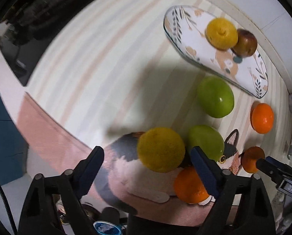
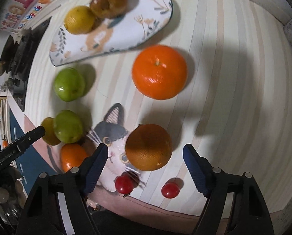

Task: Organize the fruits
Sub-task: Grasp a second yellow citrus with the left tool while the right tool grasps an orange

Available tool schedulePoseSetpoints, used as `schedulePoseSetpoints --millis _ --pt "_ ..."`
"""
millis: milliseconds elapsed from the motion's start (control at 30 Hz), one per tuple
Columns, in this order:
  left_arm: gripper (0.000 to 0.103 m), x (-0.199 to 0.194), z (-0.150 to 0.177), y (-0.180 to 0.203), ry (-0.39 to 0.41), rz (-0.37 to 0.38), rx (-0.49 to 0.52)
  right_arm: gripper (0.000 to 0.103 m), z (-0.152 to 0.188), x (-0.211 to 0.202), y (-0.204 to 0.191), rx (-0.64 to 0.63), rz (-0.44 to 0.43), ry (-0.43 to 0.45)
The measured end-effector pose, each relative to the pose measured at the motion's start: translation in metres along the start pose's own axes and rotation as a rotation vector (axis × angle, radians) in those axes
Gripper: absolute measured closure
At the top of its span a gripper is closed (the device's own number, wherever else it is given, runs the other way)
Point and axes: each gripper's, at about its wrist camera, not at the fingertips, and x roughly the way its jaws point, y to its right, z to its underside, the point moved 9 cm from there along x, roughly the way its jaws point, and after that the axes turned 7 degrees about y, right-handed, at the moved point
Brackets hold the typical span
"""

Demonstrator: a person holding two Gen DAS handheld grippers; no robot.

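The left gripper [image 1: 147, 168] is seen pointing down with its jaws wide apart and nothing gripped. A yellow lemon [image 1: 161, 149] lies just ahead between the jaw lines, nearer the right-hand jaw, apparently untouched. The right gripper [image 2: 146, 160] is likewise spread and empty, and a dull orange [image 2: 148, 147] sits between its jaws, closer to the left-hand one, with clear gaps on both sides. Both fruits are roughly round, so no long axis is judged to matter. Each hand is judged nearest to its own fruit.

Counted across both views:
- Two lemons; the second lemon [image 2: 79, 19] is on the oval patterned plate [image 2: 157, 9].
- One brownish-red apple [image 2: 108, 2] is on the plate, touching that lemon.
- Two green apples [image 2: 69, 84] are on the striped mat [image 2: 224, 78].
- Three oranges, off the plate.
- Two cherry tomatoes [image 2: 170, 190] are near the mat's front edge.
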Motion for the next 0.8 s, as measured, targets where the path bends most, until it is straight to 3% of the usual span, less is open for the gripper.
schedulePoseSetpoints --millis 33,200,267,400,633,800 --pt "0.027 0.004 0.002 0.002 -0.012 0.015 -0.004 0.023 0.001 0.004 0.001 0.003 0.002 -0.007" --pt "0.039 0.015 0.010 0.013 -0.027 0.100 -0.017 0.029 0.007 0.020 0.005 0.006 0.007 -0.043" --pt "0.045 0.014 0.008 0.014 -0.008 0.113 -0.023 0.044 0.007 0.024 0.004 0.003 0.001 -0.055" --pt "0.046 0.012 0.012 0.013 0.002 0.088 -0.001 0.044 0.009 0.026 0.001 -0.015 0.003 -0.052" --pt "0.045 0.024 0.007 0.005 -0.012 0.119 -0.053 0.043 0.006 0.030 -0.003 -0.007 -0.005 -0.045" --pt "0.046 0.023 0.010 0.009 0.009 0.082 -0.022 0.044 0.006 0.033 -0.007 -0.025 -0.002 -0.048"
